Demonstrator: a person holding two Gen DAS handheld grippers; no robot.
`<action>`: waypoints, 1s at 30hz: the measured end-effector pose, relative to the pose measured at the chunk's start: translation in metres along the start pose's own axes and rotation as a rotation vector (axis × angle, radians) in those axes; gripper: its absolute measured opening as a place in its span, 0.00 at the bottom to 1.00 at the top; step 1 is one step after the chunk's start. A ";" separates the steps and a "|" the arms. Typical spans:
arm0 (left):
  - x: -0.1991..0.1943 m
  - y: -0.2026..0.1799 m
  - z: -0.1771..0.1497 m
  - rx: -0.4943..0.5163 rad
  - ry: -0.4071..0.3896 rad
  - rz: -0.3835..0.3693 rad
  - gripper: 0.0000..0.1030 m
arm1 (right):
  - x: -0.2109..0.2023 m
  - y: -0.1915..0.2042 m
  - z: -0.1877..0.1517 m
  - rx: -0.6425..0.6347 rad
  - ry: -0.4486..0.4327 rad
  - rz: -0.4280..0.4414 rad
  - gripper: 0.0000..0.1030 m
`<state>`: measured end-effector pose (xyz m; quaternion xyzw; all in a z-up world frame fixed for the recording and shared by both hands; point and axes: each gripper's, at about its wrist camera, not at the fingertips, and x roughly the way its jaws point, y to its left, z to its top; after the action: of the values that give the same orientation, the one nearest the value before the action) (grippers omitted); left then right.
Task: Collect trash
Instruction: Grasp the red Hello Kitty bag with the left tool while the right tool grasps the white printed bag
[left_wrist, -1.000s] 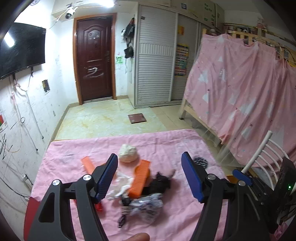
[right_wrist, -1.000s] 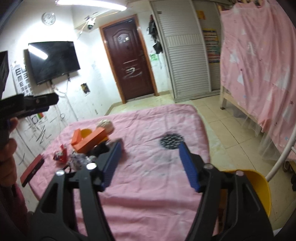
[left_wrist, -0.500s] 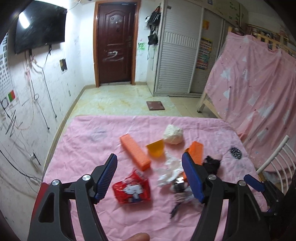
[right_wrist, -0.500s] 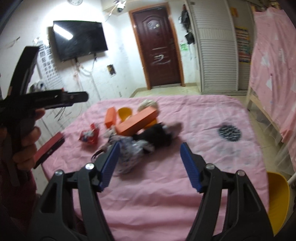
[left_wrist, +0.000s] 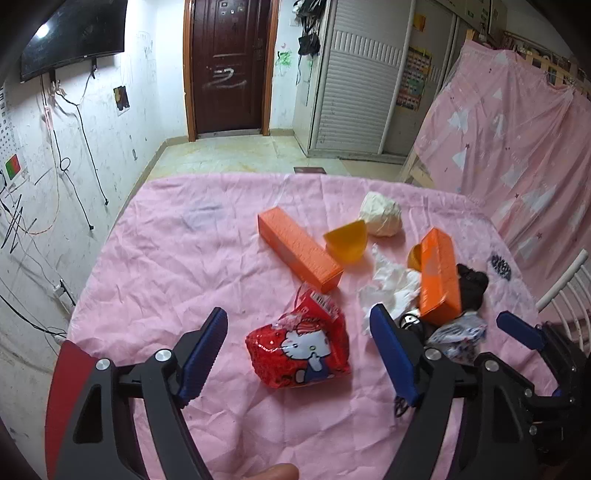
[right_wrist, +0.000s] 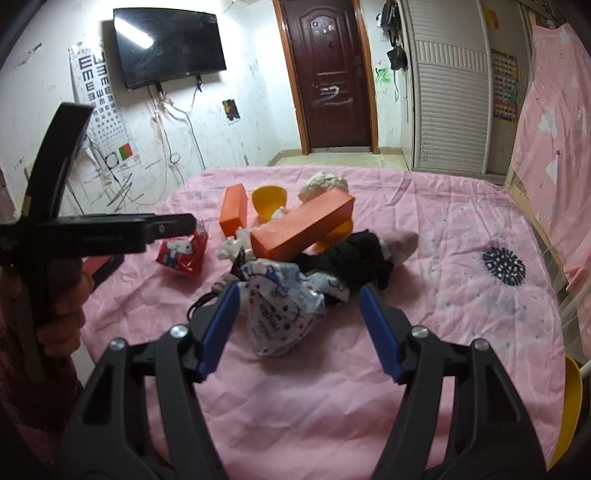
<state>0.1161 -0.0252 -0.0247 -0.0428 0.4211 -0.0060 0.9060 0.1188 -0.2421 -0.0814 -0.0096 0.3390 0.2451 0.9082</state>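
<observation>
- Nothing collected yet, by the look of it: every piece of trash lies loose on the pink-covered surface (left_wrist: 177, 258), and no bin or bag shows in either view.
- Left gripper (left_wrist: 297, 343) hangs wide open and empty, the red cartoon snack bag (left_wrist: 301, 347) sitting right between its blue pads on the cloth, not touched.
- Right gripper (right_wrist: 297, 325) is just as wide and just as empty, lined up on the white printed wrapper (right_wrist: 284, 306), which lies between its fingers.
- Up at 12 o'clock from the red bag in the left view: a long orange box (left_wrist: 299, 254), flat on the cloth.
- At 1 o'clock, a yellow cup half (left_wrist: 347, 240) tipped on its side, with a white paper ball (left_wrist: 380, 214) just behind it.
- Over at 2 o'clock the pile thickens: crumpled white tissue (left_wrist: 391, 288), a second orange box (left_wrist: 439, 277) propped on another yellow piece, and a black cloth bundle (left_wrist: 471, 288) touching it.
- A dark spiky patch (right_wrist: 504, 266) sits well apart at 3 o'clock of the pile in the right view; whether it is trash or a print, I cannot tell.
- My read: the first pick is about to happen, both grippers poised, and the whole heap remains to be gathered.
</observation>
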 end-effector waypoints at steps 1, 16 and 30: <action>0.003 0.001 -0.001 0.001 0.009 -0.001 0.70 | 0.003 0.002 0.000 -0.004 0.007 -0.004 0.63; 0.029 -0.010 -0.018 0.056 0.066 0.011 0.52 | 0.025 0.017 -0.004 -0.072 0.088 -0.027 0.46; -0.006 -0.012 -0.005 0.029 -0.035 0.051 0.32 | -0.013 -0.006 0.001 0.019 -0.049 0.016 0.36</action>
<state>0.1088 -0.0375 -0.0220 -0.0192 0.4060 0.0116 0.9136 0.1138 -0.2532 -0.0733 0.0078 0.3193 0.2495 0.9142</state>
